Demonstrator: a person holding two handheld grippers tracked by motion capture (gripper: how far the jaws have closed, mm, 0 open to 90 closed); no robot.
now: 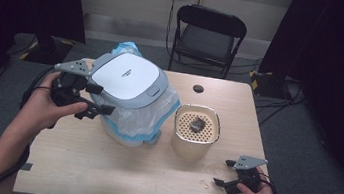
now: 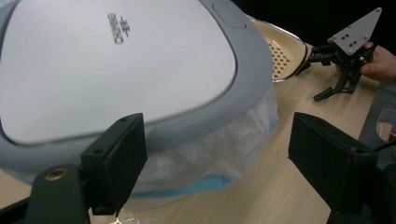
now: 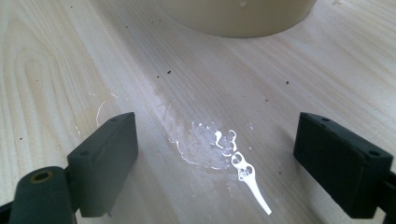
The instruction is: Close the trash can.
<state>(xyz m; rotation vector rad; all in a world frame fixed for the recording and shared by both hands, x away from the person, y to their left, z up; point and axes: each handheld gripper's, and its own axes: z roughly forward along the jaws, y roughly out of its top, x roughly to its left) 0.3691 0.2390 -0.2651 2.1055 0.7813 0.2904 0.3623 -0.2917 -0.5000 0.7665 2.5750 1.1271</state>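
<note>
The lid hides what lies inside the bin, and the white liner bag masks the bin's walls; the dark lump in the perforated basket is too small to identify; the lid's lettering blurs beyond reading; the cream container is cut off by the top edge.

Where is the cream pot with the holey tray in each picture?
High view: the cream pot stands right of centre on the table, beside the bin.
Left gripper view: its rim and holey tray peek out at top right, behind the grey bin lid.
Right gripper view: its curved bottom wall sits along the top edge.
Shared landmark: the wooden table.
</note>
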